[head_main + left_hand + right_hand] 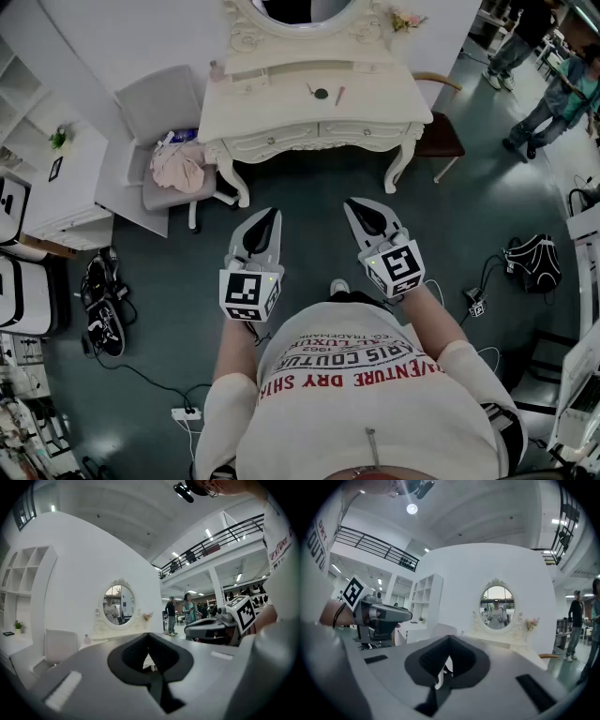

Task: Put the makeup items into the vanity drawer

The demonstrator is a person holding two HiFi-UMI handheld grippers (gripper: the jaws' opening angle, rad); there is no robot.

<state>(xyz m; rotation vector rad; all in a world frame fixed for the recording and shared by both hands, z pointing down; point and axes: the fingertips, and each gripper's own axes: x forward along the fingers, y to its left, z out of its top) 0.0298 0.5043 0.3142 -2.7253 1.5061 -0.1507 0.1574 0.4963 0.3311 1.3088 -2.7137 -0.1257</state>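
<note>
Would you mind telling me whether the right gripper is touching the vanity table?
Apart. The head view shows bare floor between the right gripper and the vanity table.

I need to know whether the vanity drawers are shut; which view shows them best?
Head view: both drawers show from above, shut. In the gripper views, the left gripper and right gripper cover them; only the mirror shows.

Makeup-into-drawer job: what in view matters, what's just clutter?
Job: vanity, its drawers, small makeup items on top, left gripper and right gripper, both shut, empty.
Clutter: grey chair with clothes, wooden chair, black bag on the floor, power strip.
</note>
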